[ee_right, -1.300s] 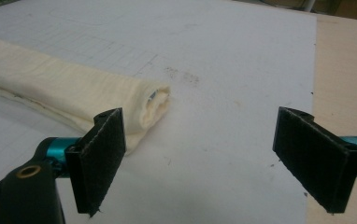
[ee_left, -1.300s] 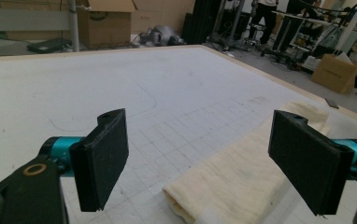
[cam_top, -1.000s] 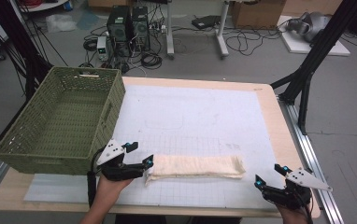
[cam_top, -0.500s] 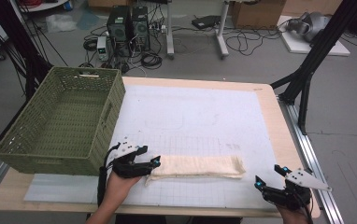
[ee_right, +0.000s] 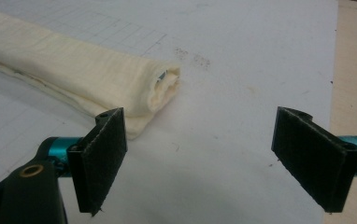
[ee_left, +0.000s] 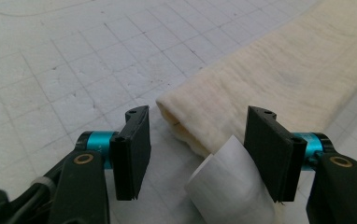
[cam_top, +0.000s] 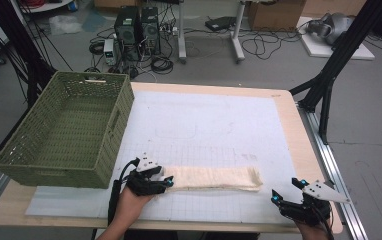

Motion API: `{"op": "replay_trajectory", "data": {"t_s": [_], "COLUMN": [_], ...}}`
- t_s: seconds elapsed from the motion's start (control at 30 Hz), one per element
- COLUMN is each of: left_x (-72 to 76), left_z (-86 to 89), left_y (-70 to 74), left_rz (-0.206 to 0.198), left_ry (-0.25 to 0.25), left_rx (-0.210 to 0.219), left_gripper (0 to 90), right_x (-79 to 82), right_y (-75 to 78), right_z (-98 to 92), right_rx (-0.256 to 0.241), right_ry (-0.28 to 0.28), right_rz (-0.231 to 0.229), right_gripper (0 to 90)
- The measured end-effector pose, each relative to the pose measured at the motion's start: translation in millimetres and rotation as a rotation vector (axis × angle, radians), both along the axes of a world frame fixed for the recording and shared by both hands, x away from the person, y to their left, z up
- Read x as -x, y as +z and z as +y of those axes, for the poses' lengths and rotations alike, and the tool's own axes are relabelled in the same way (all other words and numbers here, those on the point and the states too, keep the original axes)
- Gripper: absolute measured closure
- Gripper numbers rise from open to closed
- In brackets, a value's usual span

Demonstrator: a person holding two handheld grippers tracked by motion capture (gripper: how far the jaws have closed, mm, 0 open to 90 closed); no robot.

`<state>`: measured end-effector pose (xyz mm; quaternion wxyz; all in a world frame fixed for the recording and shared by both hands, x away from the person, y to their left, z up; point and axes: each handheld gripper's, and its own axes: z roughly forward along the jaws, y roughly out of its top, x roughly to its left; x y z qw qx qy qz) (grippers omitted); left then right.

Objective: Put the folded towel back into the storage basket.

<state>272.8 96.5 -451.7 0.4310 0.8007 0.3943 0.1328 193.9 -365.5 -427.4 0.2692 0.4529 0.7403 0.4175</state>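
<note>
The rolled cloth lies just ahead of the open left hand-held gripper.

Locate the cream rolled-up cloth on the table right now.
In the high view the cream rolled-up cloth lies lengthwise along the near edge of the white gridded mat, its left end at the left gripper.

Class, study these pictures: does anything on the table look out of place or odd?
A white label curls out from the near end of the rolled cream cloth, between the open jaws of the left hand-held gripper. Otherwise nothing stands out.
</note>
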Motion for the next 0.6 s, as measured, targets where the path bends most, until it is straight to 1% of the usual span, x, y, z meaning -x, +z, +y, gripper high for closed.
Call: {"op": "replay_trajectory", "data": {"t_s": [0.03,0.1,0.13,0.17,0.2,0.27,0.33,0.37,0.4,0.47,0.53,0.57,0.6], "left_x": [1.4,2.1,3.7,3.7,4.7,7.1,9.0,9.1,9.1,7.9,6.4,5.9,5.0], "left_z": [-1.2,-1.8,-3.3,-3.3,-4.3,-7.5,-9.5,-9.6,-9.6,-8.4,-6.7,-6.2,-5.5], "left_y": [0.4,0.6,1.5,1.5,2.2,3.0,3.3,3.4,3.2,2.8,1.9,1.8,1.8], "left_rz": [-0.002,-0.001,0.001,0.001,0.000,-0.009,-0.010,-0.004,0.003,0.014,0.019,0.028,0.040], "left_ry": [0.001,0.007,0.009,0.009,0.005,-0.003,-0.019,-0.025,-0.024,-0.028,-0.039,-0.036,-0.029], "left_rx": [-0.015,-0.016,-0.028,-0.028,-0.038,-0.056,-0.060,-0.054,-0.044,-0.030,-0.017,-0.008,0.005], "left_gripper": [41.8,43.6,44.4,45.5,45.5,49.8,53.2,59.1,59.1,62.7,64.0,67.9,67.9], "right_x": [-0.3,-0.7,-0.8,-0.7,-0.7,-0.7,-0.8,-1.1,-1.1,-1.2,-1.1,-1.9,-1.9], "right_y": [0.0,-0.4,-0.5,-0.3,-0.3,0.3,0.1,-0.5,-0.5,-0.2,-0.1,-0.2,-0.2], "right_z": [0.0,0.0,-0.9,-1.1,-1.1,-1.4,-1.4,-2.0,-2.0,-1.7,-1.1,-0.7,-0.7], "right_rx": [0.005,0.005,0.000,-0.004,-0.004,-0.002,-0.001,-0.005,-0.005,-0.005,-0.010,-0.003,-0.003], "right_ry": [-0.003,-0.008,-0.012,-0.015,-0.015,-0.016,-0.017,-0.021,-0.021,-0.022,-0.024,-0.033,-0.033], "right_rz": [0.003,0.004,0.006,0.006,0.006,0.001,0.002,0.006,0.006,0.004,0.008,0.007,0.007], "right_gripper": [16.9,16.9,16.9,16.9,16.9,17.0,16.9,16.9,16.9,17.0,17.0,17.0,17.0]}}
